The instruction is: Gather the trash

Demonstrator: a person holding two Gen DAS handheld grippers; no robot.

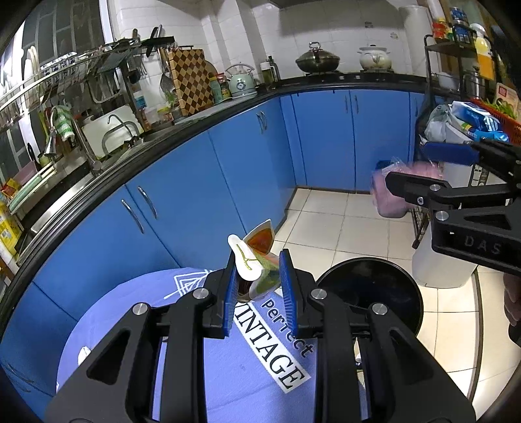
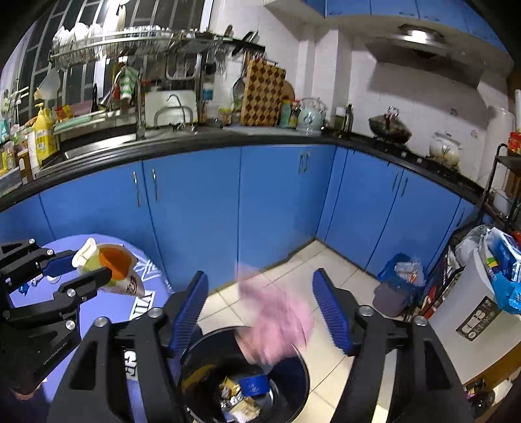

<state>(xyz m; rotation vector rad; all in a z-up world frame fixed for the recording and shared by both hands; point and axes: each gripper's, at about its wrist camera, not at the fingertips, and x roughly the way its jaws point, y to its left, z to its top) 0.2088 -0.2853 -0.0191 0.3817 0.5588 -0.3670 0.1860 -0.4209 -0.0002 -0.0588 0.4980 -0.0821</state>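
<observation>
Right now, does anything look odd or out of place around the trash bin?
One thing: a blurred pink bag hangs loose in mid-air between the right gripper's open fingers, right over the black bin, apparently dropping in. The left gripper grips a crumpled snack wrapper.

Premises: a domestic kitchen. An L-shaped run of blue base cabinets point(image 2: 276, 201) sits under a black countertop point(image 2: 228, 138), against white-tiled walls point(image 1: 247, 29). A sink with faucet point(image 1: 81, 140) lies below a wire dish rack point(image 2: 130, 39) loaded with plates. On the counter stand a checkered cutting board point(image 1: 190, 81) and a pale green kettle point(image 1: 242, 83); a lidded wok point(image 1: 317, 60) and a ceramic pot point(image 1: 374, 58) occupy the stove. A range hood point(image 2: 423, 61) hangs above.
</observation>
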